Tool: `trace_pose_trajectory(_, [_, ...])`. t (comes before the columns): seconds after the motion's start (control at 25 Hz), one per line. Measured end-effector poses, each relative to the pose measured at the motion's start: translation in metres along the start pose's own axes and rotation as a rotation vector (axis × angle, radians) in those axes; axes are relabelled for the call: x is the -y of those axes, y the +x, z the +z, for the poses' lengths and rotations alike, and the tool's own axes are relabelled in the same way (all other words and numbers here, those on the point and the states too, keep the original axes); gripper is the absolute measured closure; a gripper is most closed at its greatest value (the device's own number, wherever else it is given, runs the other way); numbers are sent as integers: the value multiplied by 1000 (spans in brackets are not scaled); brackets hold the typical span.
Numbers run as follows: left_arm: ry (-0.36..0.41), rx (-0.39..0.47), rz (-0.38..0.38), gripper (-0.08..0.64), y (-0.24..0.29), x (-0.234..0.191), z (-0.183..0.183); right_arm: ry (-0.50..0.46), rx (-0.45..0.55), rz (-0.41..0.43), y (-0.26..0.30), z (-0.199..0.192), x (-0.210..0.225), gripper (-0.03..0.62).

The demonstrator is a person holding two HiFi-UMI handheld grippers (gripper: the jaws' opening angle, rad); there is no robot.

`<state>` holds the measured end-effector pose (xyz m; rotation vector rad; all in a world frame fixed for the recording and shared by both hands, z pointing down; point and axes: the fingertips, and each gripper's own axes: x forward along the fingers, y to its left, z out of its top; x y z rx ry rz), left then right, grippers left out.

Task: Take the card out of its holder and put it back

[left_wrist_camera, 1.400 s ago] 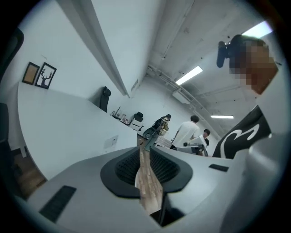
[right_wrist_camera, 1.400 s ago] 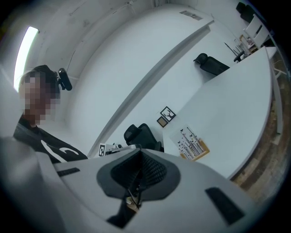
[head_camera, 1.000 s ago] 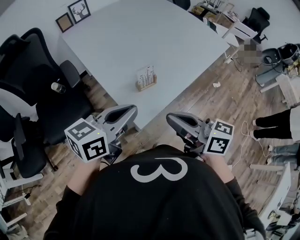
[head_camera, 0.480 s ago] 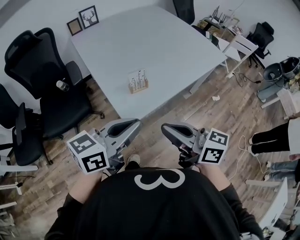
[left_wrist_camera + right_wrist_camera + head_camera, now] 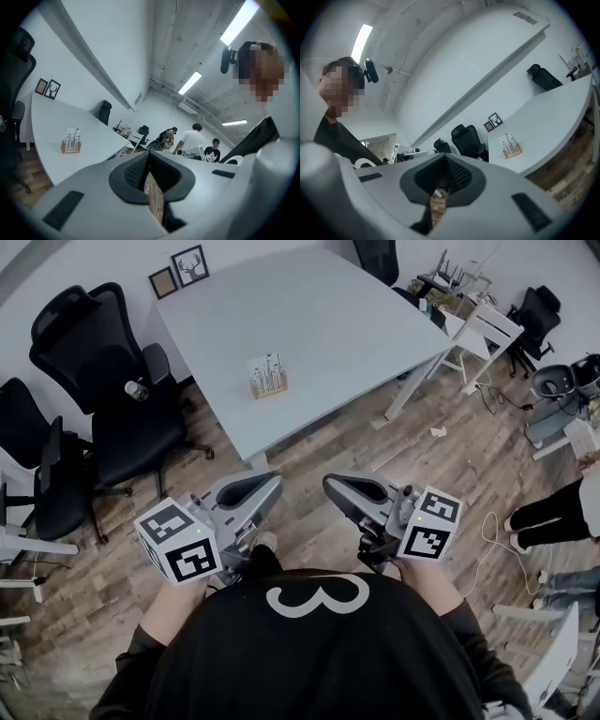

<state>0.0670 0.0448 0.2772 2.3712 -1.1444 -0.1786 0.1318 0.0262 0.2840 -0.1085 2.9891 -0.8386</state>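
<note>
Fingers on your left gripper [image 5: 149, 159] are pressed together with nothing between them, and your right gripper [image 5: 443, 161] is the same. Both are held close to your body, well apart from the white worktop [image 5: 319, 324]. The card [image 5: 266, 369] stands upright in its wooden holder [image 5: 268, 386] near the worktop's near left edge. It is white with thin dark line drawings, too small to read. Expect it to be light, thin and easily bent, probably slick. Pinch it by the top edge, clear of the slot, and pull straight up. The holder looks light too, so steady it with the other gripper.
</note>
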Motion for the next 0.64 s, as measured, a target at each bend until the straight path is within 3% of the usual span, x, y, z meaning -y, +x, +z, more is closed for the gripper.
trace_pose_trajectory(0.32, [38,13,46,546,-10,24,-12,-20,4,36,-15,-8,-23,584])
trace_pose_trajectory(0.64, [48,29,43,546,-8,56,-17,-36,11,39,-42,-5,-42,584])
